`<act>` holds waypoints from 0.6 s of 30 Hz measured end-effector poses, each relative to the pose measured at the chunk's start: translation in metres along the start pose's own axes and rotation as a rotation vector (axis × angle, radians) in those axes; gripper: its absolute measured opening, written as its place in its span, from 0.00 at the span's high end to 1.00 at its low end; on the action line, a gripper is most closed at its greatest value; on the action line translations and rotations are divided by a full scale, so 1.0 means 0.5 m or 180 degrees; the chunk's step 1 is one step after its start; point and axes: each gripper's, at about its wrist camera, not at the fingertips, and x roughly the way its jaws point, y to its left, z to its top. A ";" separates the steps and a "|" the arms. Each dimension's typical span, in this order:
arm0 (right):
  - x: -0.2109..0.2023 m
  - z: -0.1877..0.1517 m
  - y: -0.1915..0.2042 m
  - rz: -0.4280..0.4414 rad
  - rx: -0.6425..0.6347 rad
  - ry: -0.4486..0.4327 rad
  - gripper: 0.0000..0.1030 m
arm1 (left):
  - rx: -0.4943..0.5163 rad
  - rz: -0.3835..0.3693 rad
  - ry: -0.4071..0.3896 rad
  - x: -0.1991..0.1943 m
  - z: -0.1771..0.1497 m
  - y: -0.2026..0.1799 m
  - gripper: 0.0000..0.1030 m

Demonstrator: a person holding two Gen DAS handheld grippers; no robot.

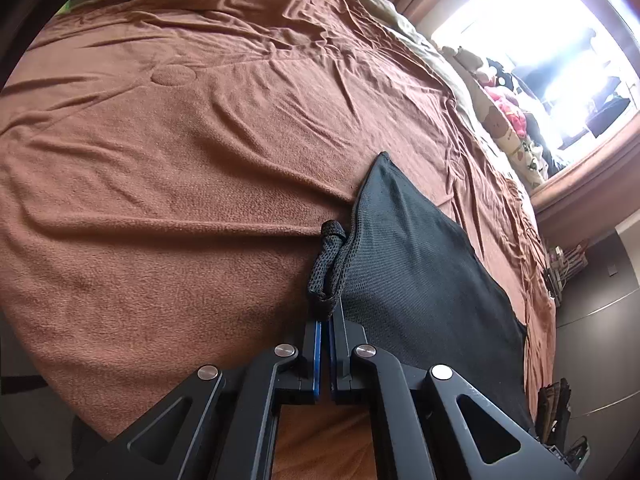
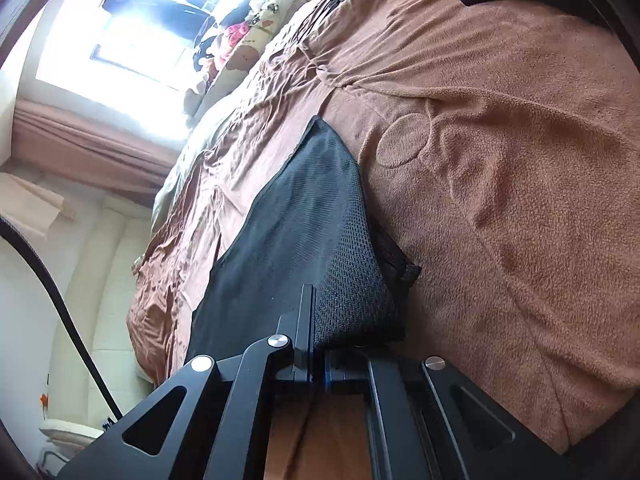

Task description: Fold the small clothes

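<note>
Black mesh garment [image 1: 420, 252] is pinched at one edge by left gripper [image 1: 325, 320], at another by right gripper [image 2: 316, 344], over brown blanket [image 1: 180, 160].

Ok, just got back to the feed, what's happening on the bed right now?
A person is working two handheld grippers on a black mesh garment lying on the brown blanket that covers the bed. The left gripper is shut on the garment's near edge, beside a rolled-up strap. The right gripper is shut on another part of the same edge. No fold shows yet.
</note>
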 end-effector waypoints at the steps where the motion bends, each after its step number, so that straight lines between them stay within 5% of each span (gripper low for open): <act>1: -0.003 -0.003 0.000 0.0003 -0.0026 0.0020 1.00 | -0.0005 -0.0010 -0.0004 -0.007 -0.002 0.008 0.98; 18: -0.068 -0.063 -0.006 -0.0099 -0.0222 0.0057 1.00 | -0.0143 -0.0157 0.0009 -0.092 -0.073 0.100 0.98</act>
